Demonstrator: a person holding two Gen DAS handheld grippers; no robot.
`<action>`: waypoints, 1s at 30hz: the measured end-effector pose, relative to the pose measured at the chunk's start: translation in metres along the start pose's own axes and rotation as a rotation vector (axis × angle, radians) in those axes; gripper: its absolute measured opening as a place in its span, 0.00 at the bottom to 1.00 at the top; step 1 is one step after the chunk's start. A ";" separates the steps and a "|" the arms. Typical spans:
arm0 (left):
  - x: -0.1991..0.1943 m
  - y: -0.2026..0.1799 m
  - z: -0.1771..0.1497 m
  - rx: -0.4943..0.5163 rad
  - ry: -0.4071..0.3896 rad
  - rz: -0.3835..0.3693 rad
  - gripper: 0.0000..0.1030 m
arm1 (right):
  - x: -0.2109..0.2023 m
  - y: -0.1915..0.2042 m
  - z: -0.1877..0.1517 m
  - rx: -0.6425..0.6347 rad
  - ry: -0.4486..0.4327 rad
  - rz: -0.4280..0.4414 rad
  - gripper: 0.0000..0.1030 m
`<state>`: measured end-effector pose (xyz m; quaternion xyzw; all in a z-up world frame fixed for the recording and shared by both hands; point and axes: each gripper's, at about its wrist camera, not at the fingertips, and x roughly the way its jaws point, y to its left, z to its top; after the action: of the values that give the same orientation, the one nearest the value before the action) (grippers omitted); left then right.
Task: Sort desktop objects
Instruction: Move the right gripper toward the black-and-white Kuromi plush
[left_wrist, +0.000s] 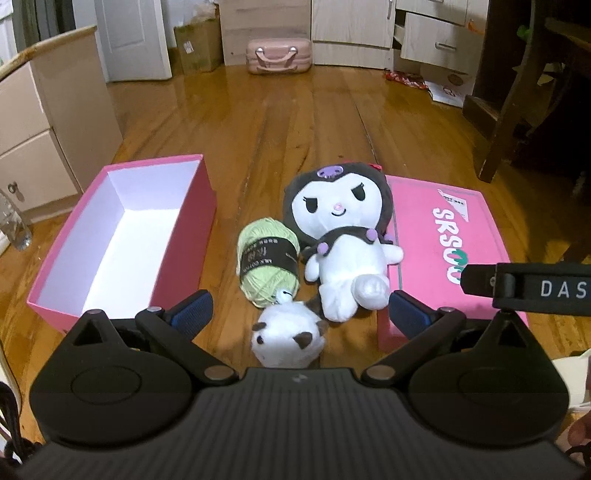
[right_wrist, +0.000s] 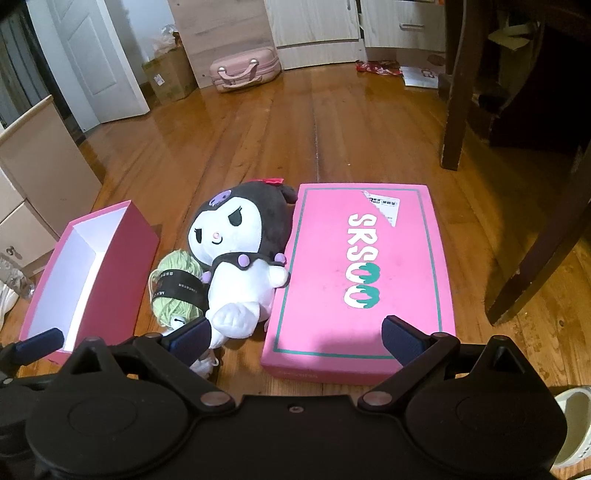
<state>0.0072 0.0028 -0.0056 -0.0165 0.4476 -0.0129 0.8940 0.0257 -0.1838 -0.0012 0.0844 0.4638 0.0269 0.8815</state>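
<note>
On the wooden floor (left_wrist: 295, 122) an open pink box (left_wrist: 122, 236) with a white interior stands to the left, holding nothing. Well to its right lies its pink lid (right_wrist: 364, 273), printed "SRS" in white followed by two white-and-green rounded letters, with a half-peeled white shipping label (right_wrist: 384, 206) whose print is too small to read. Between them lies a Kuromi plush doll (left_wrist: 343, 236) on its back, one arm touching the lid's edge. Beside it, touching, is a skein of pale green yarn (left_wrist: 267, 258) with a black band reading "MILK COTTON". Nearest the camera sits a small white plush toy (left_wrist: 288, 338) with brown ears.

The left gripper (left_wrist: 299, 314) is spread wide above the small toy, holding nothing. The right gripper (right_wrist: 295, 336) is likewise spread wide and empty over the lid's near end; its body shows "DAS" in the left view.
</note>
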 end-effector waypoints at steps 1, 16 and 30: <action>0.003 0.000 0.000 -0.003 0.018 -0.005 1.00 | 0.001 -0.001 0.000 0.008 0.005 0.006 0.98; 0.003 -0.008 -0.005 0.006 -0.036 0.006 1.00 | 0.002 -0.013 0.000 0.045 0.012 0.039 0.98; 0.004 -0.003 -0.005 0.001 -0.027 -0.005 1.00 | 0.002 -0.014 0.000 0.068 0.020 0.049 0.98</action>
<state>0.0059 -0.0002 -0.0113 -0.0176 0.4354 -0.0152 0.8999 0.0268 -0.1974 -0.0053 0.1252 0.4710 0.0333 0.8726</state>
